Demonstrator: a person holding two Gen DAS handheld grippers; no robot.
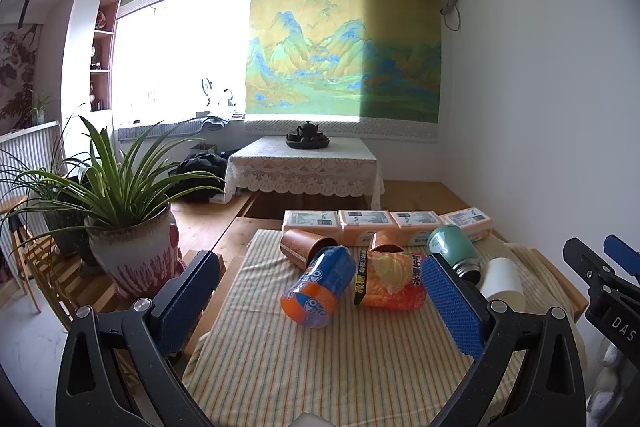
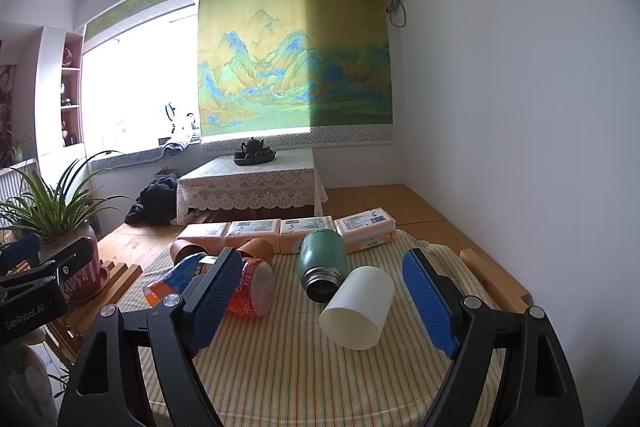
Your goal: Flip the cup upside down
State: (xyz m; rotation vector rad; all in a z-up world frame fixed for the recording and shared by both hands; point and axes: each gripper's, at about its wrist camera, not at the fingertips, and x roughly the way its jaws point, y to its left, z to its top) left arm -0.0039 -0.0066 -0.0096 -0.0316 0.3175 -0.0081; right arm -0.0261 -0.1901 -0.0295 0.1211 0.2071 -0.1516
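Observation:
A white cup [image 2: 357, 308] lies on its side on the striped cloth, its open mouth turned toward me. It also shows in the left wrist view [image 1: 503, 286], behind the right finger. My right gripper [image 2: 322, 291] is open and empty, its blue pads either side of the cup and a little short of it. My left gripper [image 1: 320, 301] is open and empty, above the cloth in front of the snack tubs. The right gripper's body [image 1: 608, 287] shows at the right edge of the left wrist view.
A green flask [image 2: 322, 263] lies on its side beside the cup. A blue-orange tub [image 1: 318, 291], an orange tub [image 1: 390, 281] and two brown cups [image 1: 304, 245] lie behind. Tissue packs [image 1: 384, 223] line the far edge. A potted plant [image 1: 128, 227] stands left.

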